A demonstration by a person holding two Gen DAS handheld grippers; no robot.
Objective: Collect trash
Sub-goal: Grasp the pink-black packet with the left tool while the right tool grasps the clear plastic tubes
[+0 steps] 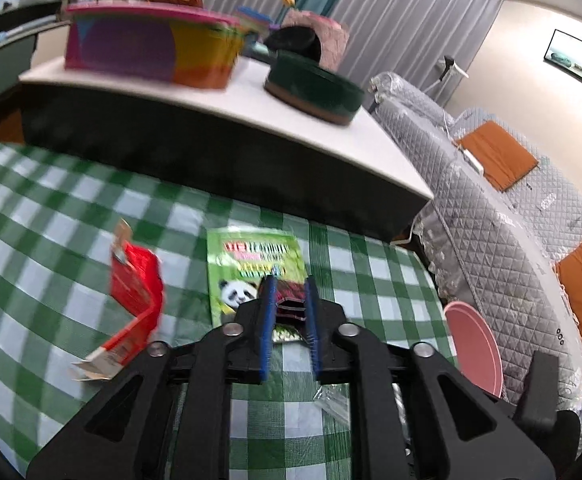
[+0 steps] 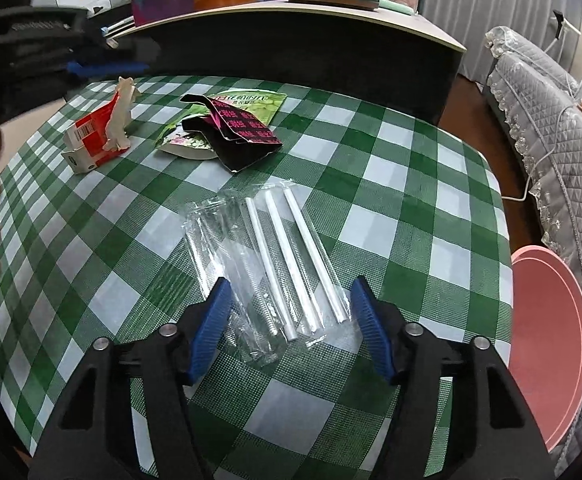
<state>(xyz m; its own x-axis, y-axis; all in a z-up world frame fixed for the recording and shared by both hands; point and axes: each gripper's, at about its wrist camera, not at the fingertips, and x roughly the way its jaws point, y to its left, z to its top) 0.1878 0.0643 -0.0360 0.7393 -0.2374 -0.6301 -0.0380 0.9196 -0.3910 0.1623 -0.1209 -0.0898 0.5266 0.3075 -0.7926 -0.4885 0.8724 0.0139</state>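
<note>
On the green-checked tabletop (image 2: 371, 184), going left to right, a torn red carton (image 2: 99, 136) stands near the far left corner, its flaps open. Just to its right lies a green panda snack bag (image 1: 251, 264), and a black-and-pink wrapper (image 2: 243, 136) sits on top of that bag, crumpled and partly unfolded. The left tool (image 1: 289, 312) reaches over this spot with the black-and-pink wrapper between its blue pads (image 1: 267, 320); the jaws stand narrow, and whether they still press on the wrapper cannot be told from the blurred view.

Toward the middle of the tabletop, nearer the front edge, lies a clear plastic sleeve (image 2: 259, 264) holding three white straws (image 2: 291, 256) side by side. The right tool (image 2: 291, 320) stands spread over the sleeve's near end, one pad on either side and neither one touching it.

Beyond the right edge a pink bin (image 2: 547, 344) stands beside a grey quilted sofa (image 2: 551, 128).
</note>
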